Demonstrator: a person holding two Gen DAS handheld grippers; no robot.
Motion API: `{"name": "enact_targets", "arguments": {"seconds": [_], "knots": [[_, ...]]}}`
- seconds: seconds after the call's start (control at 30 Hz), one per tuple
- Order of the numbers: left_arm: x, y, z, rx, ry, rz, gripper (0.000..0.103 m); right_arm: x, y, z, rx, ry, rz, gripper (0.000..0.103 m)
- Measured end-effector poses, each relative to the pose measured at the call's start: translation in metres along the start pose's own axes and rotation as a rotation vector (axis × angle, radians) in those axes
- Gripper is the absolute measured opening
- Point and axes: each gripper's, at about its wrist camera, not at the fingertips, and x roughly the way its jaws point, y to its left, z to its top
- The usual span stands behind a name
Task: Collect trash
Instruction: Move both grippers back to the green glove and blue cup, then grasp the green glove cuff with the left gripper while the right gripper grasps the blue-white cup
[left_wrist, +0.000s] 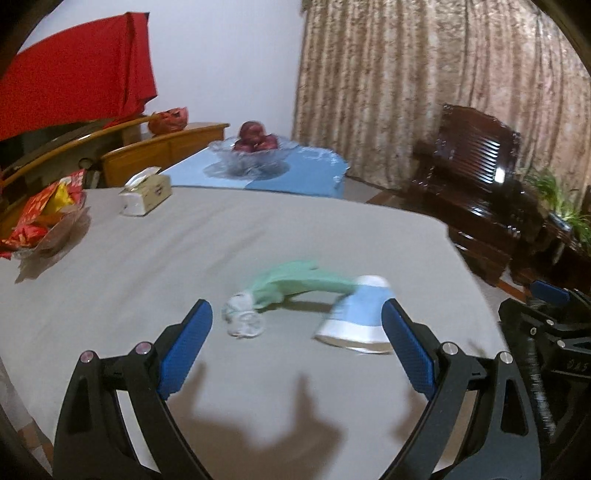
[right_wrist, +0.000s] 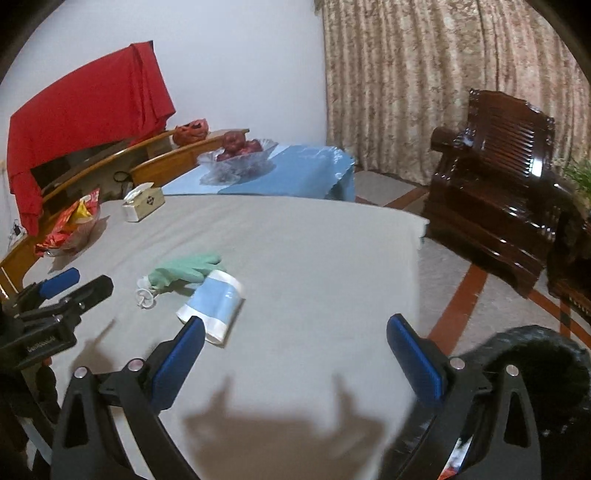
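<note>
From the left wrist, a blue-and-white paper cup (left_wrist: 356, 314) is lying on its side on the grey surface (left_wrist: 258, 236), touching a green glove (left_wrist: 295, 286) beside a crumpled white scrap (left_wrist: 242, 319). The left gripper (left_wrist: 297, 328) fingers are standing wide apart, holding nothing.

From the right wrist, the right gripper (right_wrist: 295, 341) fingers are spread apart too, the cup (right_wrist: 214, 304) lying just beyond the left one. A tissue box (right_wrist: 143, 205) is sitting far back, before a curtain (right_wrist: 424, 85).

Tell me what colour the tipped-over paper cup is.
The paper cup is light blue with white bands at both ends; the right wrist view shows it best.
</note>
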Motion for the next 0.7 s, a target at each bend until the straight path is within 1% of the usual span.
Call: {"name": "enact_targets", "arguments": {"seconds": [0.2,0.4,0.5,0.57,0.63,0.7], "knots": [[0.034,0.032,-0.005,-0.027,0.041,0.046,0.09,0.052,0.029,0.001,-0.033,0.076,0.032,0.097],[0.065,0.045,-0.009,-0.044,0.085,0.052,0.085,0.092,0.042,-0.005,-0.041,0.139,0.039,0.094],[0.08,0.049,-0.011,-0.047,0.106,0.048,0.084,0.103,0.042,-0.007,-0.038,0.163,0.049,0.089],[0.089,0.051,-0.01,-0.048,0.12,0.044,0.083,0.11,0.043,-0.007,-0.043,0.181,0.059,0.084],[0.1,0.052,-0.009,-0.052,0.148,0.035,0.079,0.116,0.043,-0.007,-0.048,0.195,0.065,0.079],[0.111,0.055,-0.007,-0.069,0.186,0.016,0.075,0.121,0.043,-0.008,-0.047,0.206,0.074,0.078]]}}
